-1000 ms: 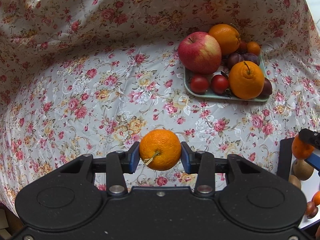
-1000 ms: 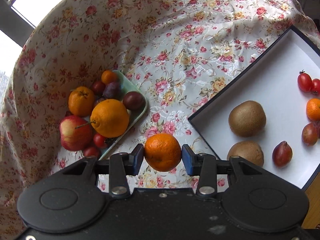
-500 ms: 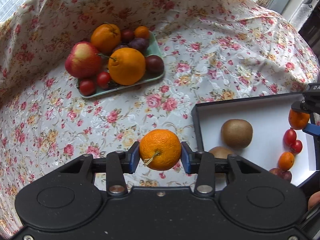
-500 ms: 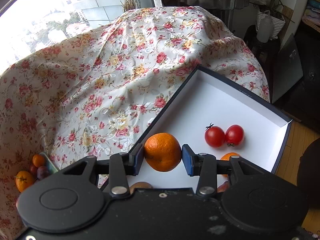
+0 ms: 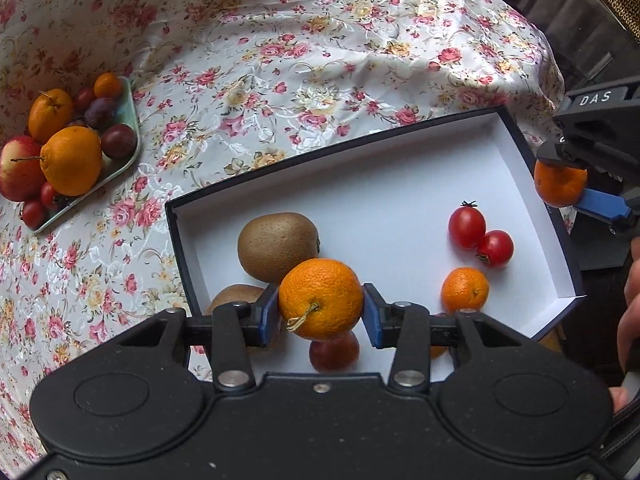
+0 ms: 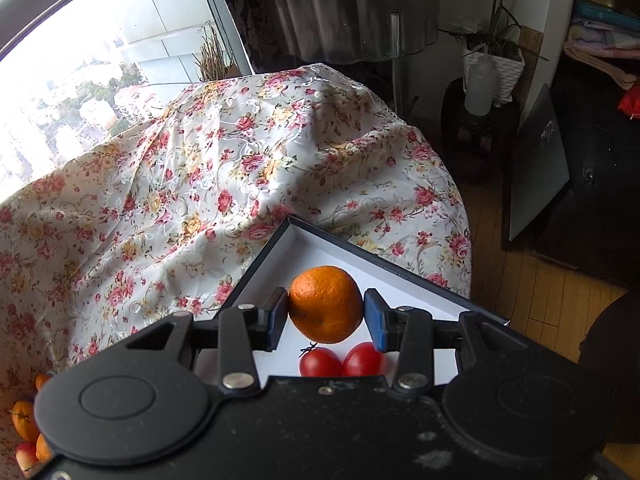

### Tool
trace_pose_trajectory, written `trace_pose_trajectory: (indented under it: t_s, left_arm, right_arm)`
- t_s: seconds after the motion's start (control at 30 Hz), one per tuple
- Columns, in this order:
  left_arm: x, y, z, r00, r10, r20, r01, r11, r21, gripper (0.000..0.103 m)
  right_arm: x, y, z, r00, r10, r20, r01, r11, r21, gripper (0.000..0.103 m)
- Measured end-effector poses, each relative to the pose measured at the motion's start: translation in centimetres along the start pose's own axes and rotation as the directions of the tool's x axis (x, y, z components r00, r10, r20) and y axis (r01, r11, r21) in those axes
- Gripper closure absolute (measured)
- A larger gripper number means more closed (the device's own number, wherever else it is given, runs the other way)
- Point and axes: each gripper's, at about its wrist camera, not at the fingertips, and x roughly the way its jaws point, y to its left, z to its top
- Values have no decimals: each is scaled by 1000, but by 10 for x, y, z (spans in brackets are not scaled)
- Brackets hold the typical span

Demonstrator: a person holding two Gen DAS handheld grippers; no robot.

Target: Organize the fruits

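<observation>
My left gripper (image 5: 320, 306) holds a stemmed mandarin (image 5: 320, 299) between its blue pads above the white box (image 5: 400, 160). Its jaws are opening, though the pads still touch the fruit. Below lie two kiwis (image 5: 278, 246), two cherry tomatoes (image 5: 466, 226), a small mandarin (image 5: 465, 294) and a red plum (image 5: 334, 354). My right gripper (image 6: 326, 312) is shut on another mandarin (image 6: 325, 304) over the box's far corner (image 6: 400, 276), just above the tomatoes (image 6: 320, 362). In the left wrist view that right gripper (image 5: 576, 184) hangs at the box's right rim.
A green plate (image 5: 130, 120) at the left carries an apple (image 5: 18, 168), oranges (image 5: 71, 160), plums and tomatoes. The floral cloth (image 5: 320, 60) drapes over the table's edge. A hand (image 5: 630, 300) shows at the right. A wooden floor, dark furniture and a potted plant (image 6: 494, 64) lie beyond.
Both grippers have swung from the green plate's side to over the white box, each still carrying its mandarin. The plate has slid to the left edge of both views.
</observation>
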Motion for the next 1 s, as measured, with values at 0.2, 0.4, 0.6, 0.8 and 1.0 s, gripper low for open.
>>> trace_pose_trajectory:
  t_s: [0.2, 0.4, 0.6, 0.8, 1.0]
  left_arm:
    - [8, -15, -3, 999, 37, 2, -37, 999, 22, 47]
    - [12, -14, -5, 999, 40, -16, -40, 999, 12, 47]
    - [7, -10, -4, 999, 39, -4, -39, 999, 6, 47]
    - [4, -3, -7, 998, 57, 6, -57, 998, -6, 47]
    - [0, 4, -10, 997, 71, 19, -70, 997, -19, 47]
  right_arm:
    - [1, -11, 6, 999, 44, -17, -44, 999, -21, 59]
    - [-3, -5, 5, 994, 108, -9, -108, 991, -84, 61]
    - [-22, 7, -2, 985, 124, 122, -101, 979, -176, 61]
    - [-16, 6, -2, 993, 97, 72, -85, 984, -154, 61]
    - [-4, 5, -11, 999, 35, 3, -34, 980, -195, 61]
